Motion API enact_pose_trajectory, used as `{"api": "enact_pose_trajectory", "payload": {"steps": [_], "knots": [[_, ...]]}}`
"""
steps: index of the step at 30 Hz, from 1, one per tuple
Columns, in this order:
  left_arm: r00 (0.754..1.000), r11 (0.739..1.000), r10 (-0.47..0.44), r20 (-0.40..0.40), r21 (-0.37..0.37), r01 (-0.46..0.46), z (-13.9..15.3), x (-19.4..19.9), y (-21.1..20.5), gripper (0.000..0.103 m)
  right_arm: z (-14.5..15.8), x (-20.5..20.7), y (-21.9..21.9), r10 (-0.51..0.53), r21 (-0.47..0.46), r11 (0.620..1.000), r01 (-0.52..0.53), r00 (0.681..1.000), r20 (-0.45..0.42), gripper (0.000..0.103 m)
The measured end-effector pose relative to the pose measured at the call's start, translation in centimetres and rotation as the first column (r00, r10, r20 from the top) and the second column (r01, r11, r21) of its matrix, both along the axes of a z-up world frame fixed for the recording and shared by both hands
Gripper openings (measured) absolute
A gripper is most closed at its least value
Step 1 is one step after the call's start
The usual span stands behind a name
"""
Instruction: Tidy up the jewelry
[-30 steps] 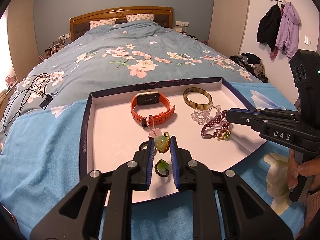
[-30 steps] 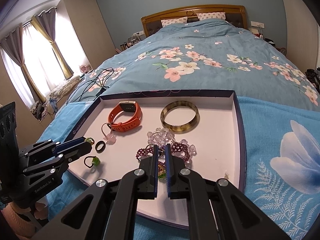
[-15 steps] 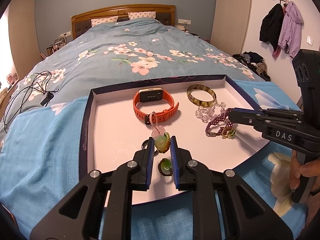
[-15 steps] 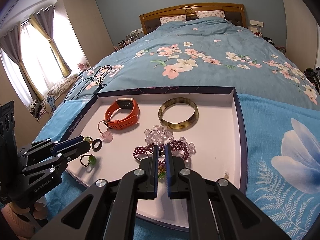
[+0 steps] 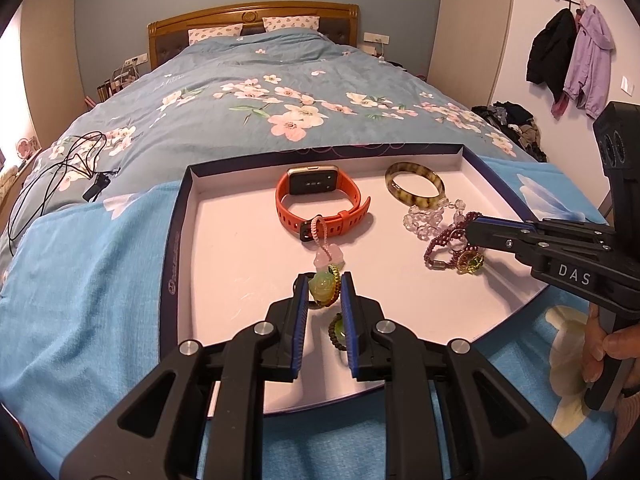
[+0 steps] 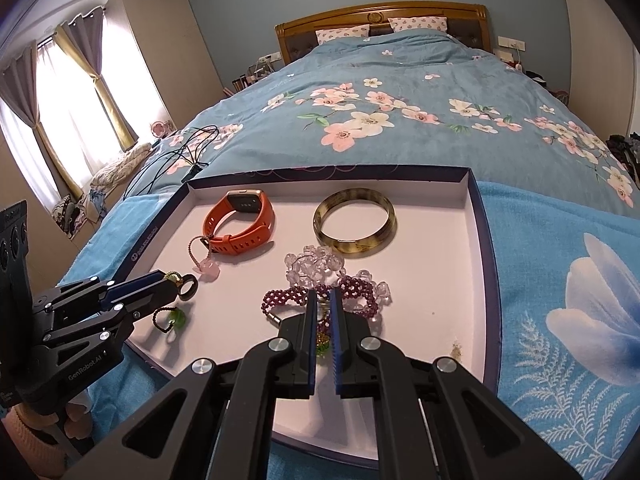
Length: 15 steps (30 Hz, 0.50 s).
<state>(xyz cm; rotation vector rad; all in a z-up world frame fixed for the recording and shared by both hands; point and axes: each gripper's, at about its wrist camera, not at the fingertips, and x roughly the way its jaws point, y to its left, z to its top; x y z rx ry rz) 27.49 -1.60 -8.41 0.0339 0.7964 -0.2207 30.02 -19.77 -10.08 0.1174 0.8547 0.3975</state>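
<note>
Since a second ago we have lifted the left gripper slightly, its fingers clamped on the pale green charm, which now hangs above the tray; below its tips lie a green bead ring and a dark ring; just ahead sits the pink pendant, beyond it the orange watch; our right gripper stays nearly closed over the purple bracelet; whether it grips, we cannot tell; the amber bangle lies farther ahead.
</note>
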Motion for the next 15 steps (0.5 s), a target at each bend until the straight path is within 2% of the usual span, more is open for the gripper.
{"api": "enact_pose_trajectory", "payload": {"steps": [4, 7, 11, 12, 14, 15], "knots": [[1.0, 1.0, 0.005, 0.002, -0.001, -0.005, 0.0, -0.1, 0.1, 0.019, 0.2, -0.2, -0.1, -0.009, 0.01, 1.0, 0.009, 1.0, 0.005, 0.007], [1.0, 1.0, 0.01, 0.012, -0.005, -0.01, 0.1, -0.3, 0.3, 0.032, 0.8, -1.1, -0.3, -0.006, 0.018, 1.0, 0.005, 1.0, 0.026, 0.012], [0.999, 1.0, 0.006, 0.038, -0.011, -0.006, 0.7, -1.3, 0.6, 0.043, 2.1, -2.9, -0.4, -0.004, 0.008, 1.0, 0.003, 0.997, 0.083, 0.034], [0.999, 1.0, 0.009, 0.047, -0.013, -0.009, 1.0, -1.6, 0.7, 0.046, 2.4, -3.6, -0.4, -0.008, 0.005, 1.0, 0.008, 0.995, 0.104, 0.044], [0.997, 1.0, 0.016, 0.072, -0.018, -0.014, 1.7, -2.5, 0.9, 0.06, 3.0, -4.9, -0.6, -0.024, -0.003, 1.0, 0.025, 0.989, 0.145, 0.061], [0.996, 1.0, 0.019, 0.085, -0.018, -0.017, 2.0, -3.0, 1.0, 0.065, 3.2, -5.5, -0.7, -0.027, -0.004, 1.0, 0.028, 0.986, 0.164, 0.061]]}}
